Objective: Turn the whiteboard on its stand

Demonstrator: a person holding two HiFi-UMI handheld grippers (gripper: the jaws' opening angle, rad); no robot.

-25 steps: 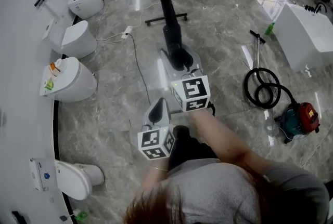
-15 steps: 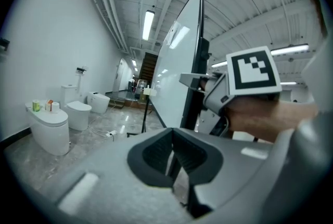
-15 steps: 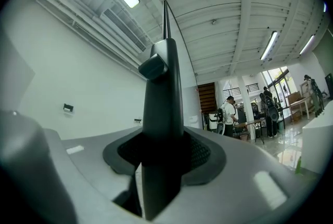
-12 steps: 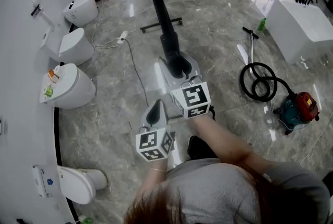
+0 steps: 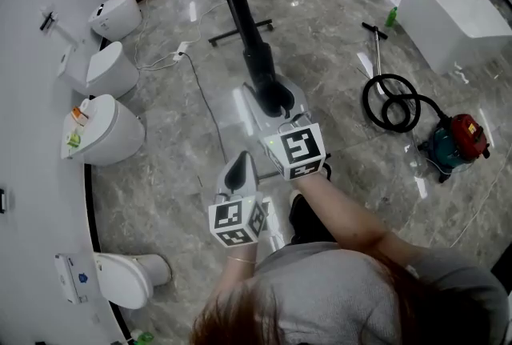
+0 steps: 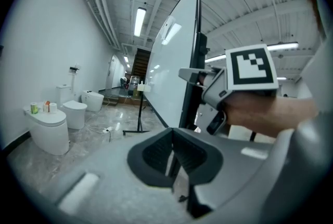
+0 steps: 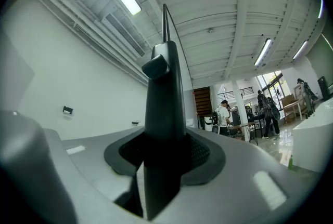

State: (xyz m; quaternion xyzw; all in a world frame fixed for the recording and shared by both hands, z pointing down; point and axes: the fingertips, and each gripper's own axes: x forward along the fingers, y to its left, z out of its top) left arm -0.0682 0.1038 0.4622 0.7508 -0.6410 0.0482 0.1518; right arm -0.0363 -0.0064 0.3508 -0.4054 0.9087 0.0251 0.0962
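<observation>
The right gripper (image 5: 274, 99) is clamped on the black frame post of the tall, white-faced whiteboard (image 5: 240, 7). Its jaws have just been closing, and in the right gripper view the dark post (image 7: 164, 93) fills the gap between the pads. The left gripper (image 5: 240, 165) hangs at 7 o'clock from it, clear of the board, its jaws pressed together on nothing (only a sliver of light shows below the pads).

From above, the board reads as a thin black bar running towards 11 o'clock. Its white face (image 6: 171, 72) shows only in the left gripper view. At 12 o'clock the stand's black foot bar (image 5: 238, 33) lies across the glossy grey marble floor (image 5: 320, 23), with a white power strip (image 5: 181, 50) near it.

The floor lies open from 1 to 2 o'clock, as far as a white rectangular bathtub (image 5: 448, 7). At 3 o'clock sit a red and teal vacuum cleaner (image 5: 458, 142) and its coiled black hose (image 5: 390, 105). A row of white ceramic toilets (image 5: 108, 131) lines the wall from 8 to 10 o'clock.

The board's far end is cut off by the picture's top edge. The person's shoulders hide the floor at 6 o'clock.
</observation>
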